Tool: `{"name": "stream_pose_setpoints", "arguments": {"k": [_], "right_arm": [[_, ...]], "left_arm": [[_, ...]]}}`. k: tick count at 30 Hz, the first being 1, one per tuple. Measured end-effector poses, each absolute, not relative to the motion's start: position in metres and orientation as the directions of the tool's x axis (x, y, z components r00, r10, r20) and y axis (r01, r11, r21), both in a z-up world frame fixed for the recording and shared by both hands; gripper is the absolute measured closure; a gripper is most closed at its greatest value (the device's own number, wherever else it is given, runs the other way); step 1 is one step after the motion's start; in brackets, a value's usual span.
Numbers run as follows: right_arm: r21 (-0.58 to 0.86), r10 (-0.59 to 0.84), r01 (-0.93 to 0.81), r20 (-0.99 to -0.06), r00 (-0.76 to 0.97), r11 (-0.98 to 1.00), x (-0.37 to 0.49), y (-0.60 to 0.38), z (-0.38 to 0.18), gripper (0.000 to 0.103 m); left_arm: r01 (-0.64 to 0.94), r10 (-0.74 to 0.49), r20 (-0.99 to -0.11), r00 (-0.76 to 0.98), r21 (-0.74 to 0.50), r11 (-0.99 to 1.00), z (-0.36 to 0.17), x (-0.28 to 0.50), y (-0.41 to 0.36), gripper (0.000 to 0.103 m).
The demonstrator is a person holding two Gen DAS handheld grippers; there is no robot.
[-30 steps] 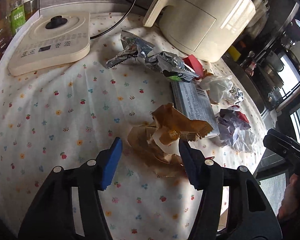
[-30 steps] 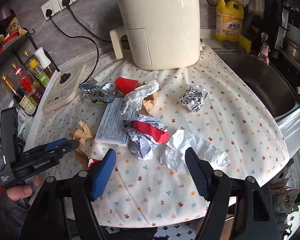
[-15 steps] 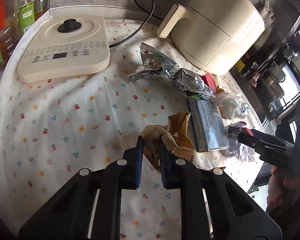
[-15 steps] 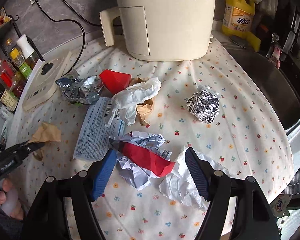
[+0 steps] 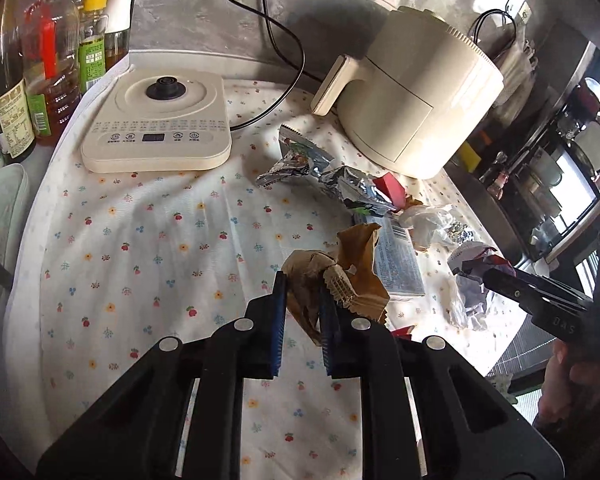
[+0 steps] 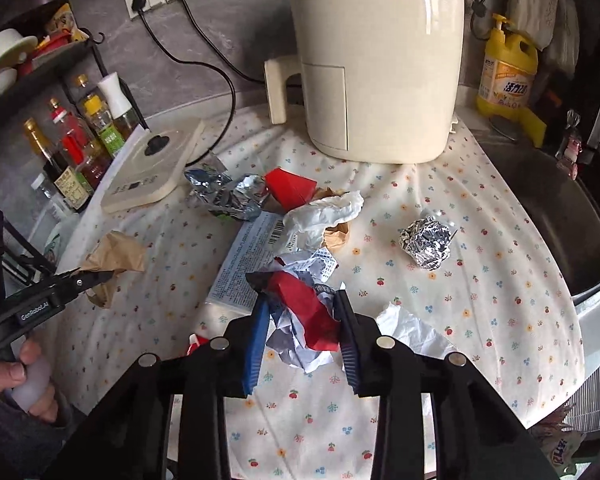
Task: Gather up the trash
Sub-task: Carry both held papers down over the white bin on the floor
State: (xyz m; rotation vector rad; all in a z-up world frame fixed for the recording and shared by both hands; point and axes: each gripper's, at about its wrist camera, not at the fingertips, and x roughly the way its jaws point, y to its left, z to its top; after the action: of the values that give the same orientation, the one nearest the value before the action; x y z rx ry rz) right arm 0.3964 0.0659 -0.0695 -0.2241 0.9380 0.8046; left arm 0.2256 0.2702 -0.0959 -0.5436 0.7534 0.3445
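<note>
My left gripper (image 5: pixel 303 292) is shut on a crumpled brown paper wrapper (image 5: pixel 360 256) and holds it above the flowered tablecloth (image 5: pixel 160 264); the right wrist view shows that wrapper (image 6: pixel 116 256) hanging at the left. My right gripper (image 6: pixel 302 300) is closing, and its blue pads press on both sides of a red and white crumpled wrapper (image 6: pixel 304 308). More trash lies beyond: a silver foil bag (image 6: pixel 224 194), a red packet (image 6: pixel 290 188), a white tissue (image 6: pixel 324 212), a flat blue-white package (image 6: pixel 248 264), a foil ball (image 6: pixel 426 242) and a white paper (image 6: pixel 408 332).
A cream air fryer (image 6: pixel 380 60) stands at the back of the table, with a kettle base (image 6: pixel 156 164) to its left. Bottles (image 6: pixel 72 148) line the left edge. A sink (image 6: pixel 560 208) and a yellow soap bottle (image 6: pixel 508 76) are on the right.
My left gripper closed on the brown wrapper and lifted it off the cloth. My right gripper came down over the red and white wrapper and its jaws narrowed around it.
</note>
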Motion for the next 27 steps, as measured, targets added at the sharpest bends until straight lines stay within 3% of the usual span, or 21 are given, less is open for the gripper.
{"name": "stream_pose_setpoints", "arguments": {"k": [14,27], "right_arm": [[0.218,0.680,-0.776,-0.651,0.337,0.592,0.344,-0.050,-0.006,0.070],[0.252,0.662,-0.723,-0.658,0.359,0.643,0.318,-0.161,-0.017,0.069]], "left_arm": [[-0.523,0.239,-0.667,0.706,-0.263,0.811,-0.022,0.173,0.155,0.088],[-0.482,0.216,-0.665,0.715,-0.246,0.841,-0.019,0.164,0.058,0.088]]}}
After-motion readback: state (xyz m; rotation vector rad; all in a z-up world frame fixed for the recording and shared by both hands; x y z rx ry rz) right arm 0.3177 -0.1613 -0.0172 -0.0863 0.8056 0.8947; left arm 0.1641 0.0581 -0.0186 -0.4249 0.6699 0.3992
